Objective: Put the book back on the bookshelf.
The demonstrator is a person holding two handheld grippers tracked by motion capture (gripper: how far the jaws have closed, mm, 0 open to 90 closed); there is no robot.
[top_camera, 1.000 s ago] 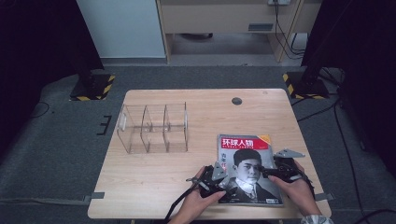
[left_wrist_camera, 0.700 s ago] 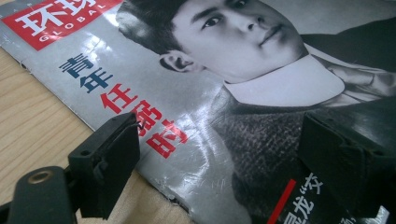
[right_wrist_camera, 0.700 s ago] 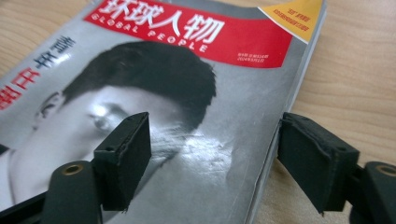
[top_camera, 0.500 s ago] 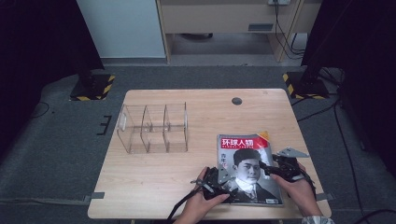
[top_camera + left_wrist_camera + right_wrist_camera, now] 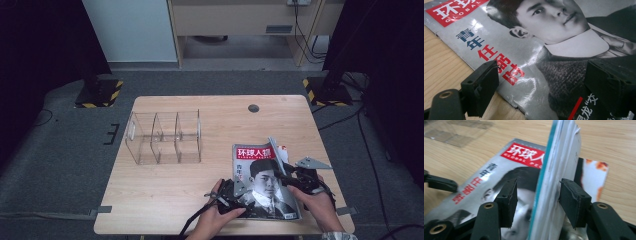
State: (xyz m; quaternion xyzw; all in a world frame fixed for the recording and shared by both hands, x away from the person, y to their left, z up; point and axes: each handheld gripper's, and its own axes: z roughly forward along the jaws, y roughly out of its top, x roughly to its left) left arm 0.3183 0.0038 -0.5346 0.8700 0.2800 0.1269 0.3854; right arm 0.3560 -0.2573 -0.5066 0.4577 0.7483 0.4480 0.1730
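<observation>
A magazine (image 5: pixel 260 175) with a red title band and a man's portrait lies at the table's front right. My left gripper (image 5: pixel 238 191) rests on its lower left part. In the left gripper view that gripper (image 5: pixel 544 87) is open, one jaw over the cover's edge and the other on the dark lower cover. My right gripper (image 5: pixel 283 175) is at the magazine's right edge. In the right gripper view a sheaf of pages (image 5: pixel 556 170) stands upright between the jaws of that gripper (image 5: pixel 537 200), which have just been closing. The left pad is still clear of the pages.
A clear plastic organizer (image 5: pixel 165 137) with three compartments stands left of the magazine. An orange and white printed sheet (image 5: pixel 594 173) shows under the lifted pages. A round hole (image 5: pixel 253 108) sits near the table's far edge. The table's front edge is close under both hands.
The magazine's right edge has risen from flat to upright. The right gripper's jaws have narrowed around it. The left gripper has stayed put.
</observation>
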